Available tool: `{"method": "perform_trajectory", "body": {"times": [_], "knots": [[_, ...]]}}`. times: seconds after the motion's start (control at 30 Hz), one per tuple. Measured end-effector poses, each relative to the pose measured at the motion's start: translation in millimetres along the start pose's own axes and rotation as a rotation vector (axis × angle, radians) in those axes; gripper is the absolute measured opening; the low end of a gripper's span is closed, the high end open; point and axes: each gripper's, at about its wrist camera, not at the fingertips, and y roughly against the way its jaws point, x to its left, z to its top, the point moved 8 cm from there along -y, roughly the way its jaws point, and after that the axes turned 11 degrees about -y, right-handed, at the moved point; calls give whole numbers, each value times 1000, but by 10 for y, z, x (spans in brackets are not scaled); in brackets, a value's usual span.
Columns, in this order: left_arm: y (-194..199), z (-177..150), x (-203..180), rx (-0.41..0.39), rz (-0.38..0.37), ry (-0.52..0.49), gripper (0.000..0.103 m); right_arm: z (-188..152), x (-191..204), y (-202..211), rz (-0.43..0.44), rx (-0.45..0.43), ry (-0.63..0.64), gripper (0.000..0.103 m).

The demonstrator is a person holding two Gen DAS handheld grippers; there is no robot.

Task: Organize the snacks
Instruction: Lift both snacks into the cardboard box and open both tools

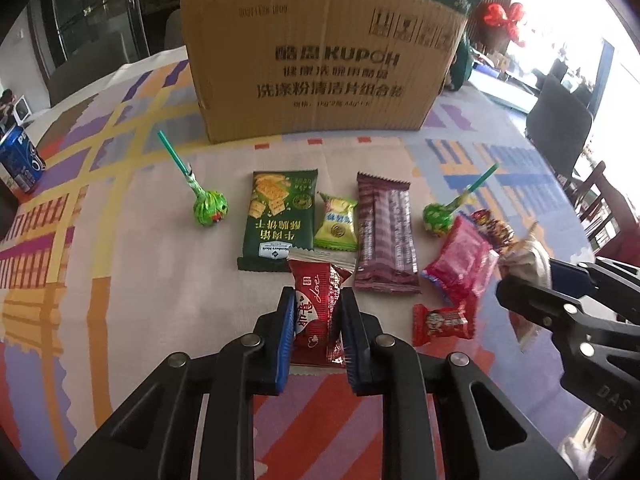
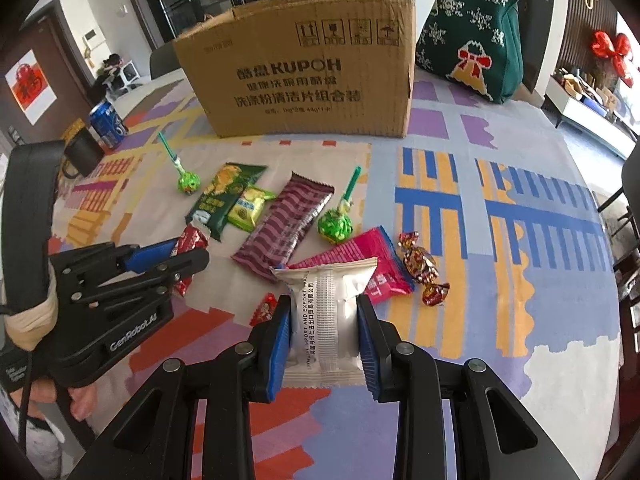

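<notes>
My left gripper (image 1: 316,304) is shut on a red snack packet (image 1: 318,312) above the patterned tablecloth; it also shows in the right wrist view (image 2: 188,252). My right gripper (image 2: 324,308) is shut on a white snack packet (image 2: 324,316); it shows at the right of the left wrist view (image 1: 524,268). On the cloth lie a dark green cracker bag (image 1: 280,216), a small yellow-green packet (image 1: 336,222), a maroon wafer pack (image 1: 386,236), a pink packet (image 1: 460,268), a small red candy (image 1: 440,320), two green lollipops (image 1: 210,208) (image 1: 440,218) and wrapped candies (image 2: 420,264).
An open cardboard box (image 1: 320,68) stands at the back of the table, behind the snacks. A blue Pepsi can (image 1: 20,164) and a dark mug (image 2: 82,152) stand at the far left. A green knitted bag (image 2: 476,32) sits right of the box. Chairs (image 1: 560,124) stand at the right.
</notes>
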Motion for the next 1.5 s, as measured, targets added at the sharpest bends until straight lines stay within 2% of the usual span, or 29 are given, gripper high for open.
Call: {"method": "perform_trajectory", "body": {"times": [0.3, 0.67, 1.2, 1.5], "knots": [[386, 212, 6, -91, 7, 2, 22, 213, 94, 213, 45, -76, 8, 32], [739, 665, 197, -204, 66, -2, 22, 650, 258, 477, 87, -200, 34, 32], [981, 1462, 541, -306, 119, -14, 22, 1557, 432, 700, 113, -335, 49, 32], [934, 1875, 730, -330, 125, -19, 22, 2028, 504, 671, 112, -363, 56, 32]]}}
